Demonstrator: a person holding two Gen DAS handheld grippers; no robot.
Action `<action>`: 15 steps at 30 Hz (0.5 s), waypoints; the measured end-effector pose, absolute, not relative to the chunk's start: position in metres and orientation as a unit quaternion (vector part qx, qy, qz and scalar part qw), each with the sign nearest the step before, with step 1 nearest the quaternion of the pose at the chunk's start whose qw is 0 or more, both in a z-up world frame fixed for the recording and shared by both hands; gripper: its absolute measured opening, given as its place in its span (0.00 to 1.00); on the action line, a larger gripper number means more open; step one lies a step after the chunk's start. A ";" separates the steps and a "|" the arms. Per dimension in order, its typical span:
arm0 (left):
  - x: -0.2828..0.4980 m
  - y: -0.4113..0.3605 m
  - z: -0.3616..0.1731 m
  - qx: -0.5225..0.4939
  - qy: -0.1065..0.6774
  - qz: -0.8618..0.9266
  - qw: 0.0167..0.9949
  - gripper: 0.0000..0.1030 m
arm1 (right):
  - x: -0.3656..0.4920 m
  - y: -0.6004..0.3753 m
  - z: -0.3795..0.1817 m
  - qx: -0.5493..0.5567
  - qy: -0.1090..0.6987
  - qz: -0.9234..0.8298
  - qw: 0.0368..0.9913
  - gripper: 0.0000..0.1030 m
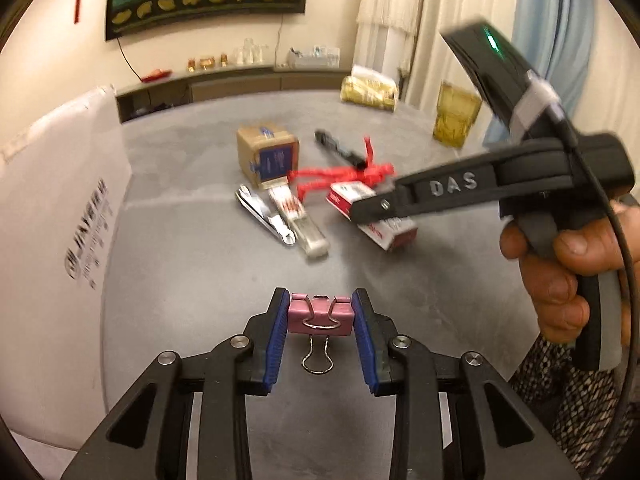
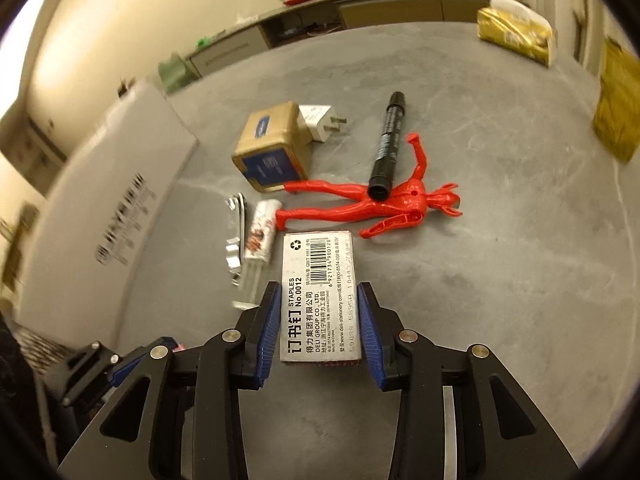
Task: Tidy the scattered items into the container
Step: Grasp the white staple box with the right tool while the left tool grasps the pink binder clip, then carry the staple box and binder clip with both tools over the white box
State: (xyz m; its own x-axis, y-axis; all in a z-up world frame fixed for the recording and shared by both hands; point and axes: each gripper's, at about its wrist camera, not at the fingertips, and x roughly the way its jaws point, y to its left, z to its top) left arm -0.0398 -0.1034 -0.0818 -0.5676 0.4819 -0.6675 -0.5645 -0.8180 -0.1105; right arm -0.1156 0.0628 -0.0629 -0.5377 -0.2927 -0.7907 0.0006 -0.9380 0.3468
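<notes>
Left jaws: the left gripper (image 1: pixel 321 314) is clamped on a small pink metal binder clip (image 1: pixel 320 314); both blue pads touch its sides and its wire handle hangs toward the camera.
Right jaws: the right gripper (image 2: pixel 318 322) stands narrowly apart around a flat grey-and-red cardboard box of staples (image 2: pixel 320 296); both blue pads lie against the long sides, barcode face up.
Staple box from the left view: it sits at the tip of the right gripper, whose handle is gripped by a person's hand (image 1: pixel 560 276).
Beside the box: a clear plastic tube of toothpicks (image 2: pixel 260 244), with silver metal nail clippers (image 2: pixel 236 240) just to its left.
Beyond: a red plastic toy figure (image 2: pixel 384 200) lies flat, and a black marker pen (image 2: pixel 386 148) rests across its body.
Farther left: a brown-and-blue cardboard cube box (image 2: pixel 272 148) stands with a white plug adapter (image 2: pixel 320 122) touching its far side.
Container: a white cardboard box wall (image 1: pixel 60 220) rises at the left edge of the grey stone table (image 2: pixel 500 260).
</notes>
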 end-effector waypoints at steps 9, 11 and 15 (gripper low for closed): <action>-0.044 -0.125 -0.053 -0.335 0.008 0.898 0.285 0.32 | -0.103 0.056 -0.049 0.455 -0.167 -0.869 0.106 0.38; -0.041 -0.130 -0.045 -0.323 0.005 0.903 0.282 0.32 | -0.101 0.050 -0.046 0.451 -0.162 -0.870 0.112 0.38; -0.036 -0.137 -0.029 -0.299 0.001 0.912 0.281 0.32 | -0.097 0.044 -0.042 0.446 -0.156 -0.873 0.121 0.39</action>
